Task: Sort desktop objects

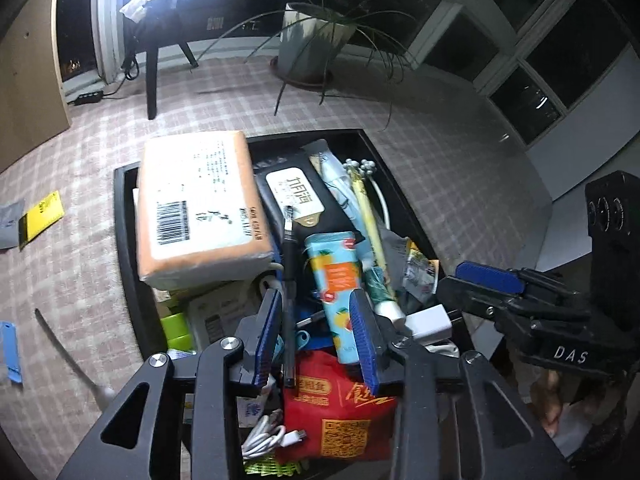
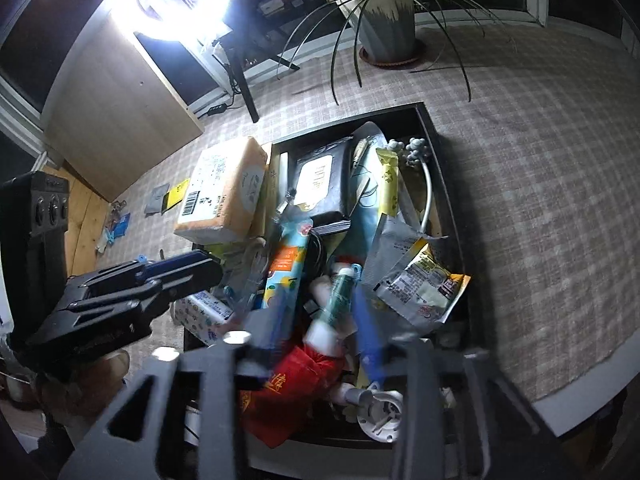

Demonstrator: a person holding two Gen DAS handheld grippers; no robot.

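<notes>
both grippers are held low over one black tray [image 1: 124, 216], which is set on a table covered by a checked cloth [image 1: 440, 128]. the left gripper [image 1: 318, 340] is seen with its blue fingers [image 1: 266, 336] apart, and nothing is clamped between them; a black pen [image 1: 289, 280] is seen in the gap, but it lies below in the pile and no contact can be confirmed. the right gripper [image 2: 322, 336] is blurred in its own view, so motion is judged likely; its fingers are apart too, and a green tube with a white cap [image 2: 338, 300] appears between them, whether touched or not cannot be told.

the tray is filled to the top, so the things are leaned and stacked on each other. the orange tissue pack [image 1: 200, 204], the biggest item, is rested high on its left part, tilted because other things are under it. a black wipes pack [image 1: 296, 200] is laid behind the centre, a red snack bag [image 1: 340, 408] at the near end, and a patterned blue tube [image 1: 336, 288] between them. a white charger plug [image 1: 430, 320] and a white cable [image 1: 268, 436] are kept near the front.

some small things, such as a yellow packet [image 1: 42, 218], are left on the cloth beside the tray. it is judged that this fits both a tray being filled and a tray being emptied.
</notes>
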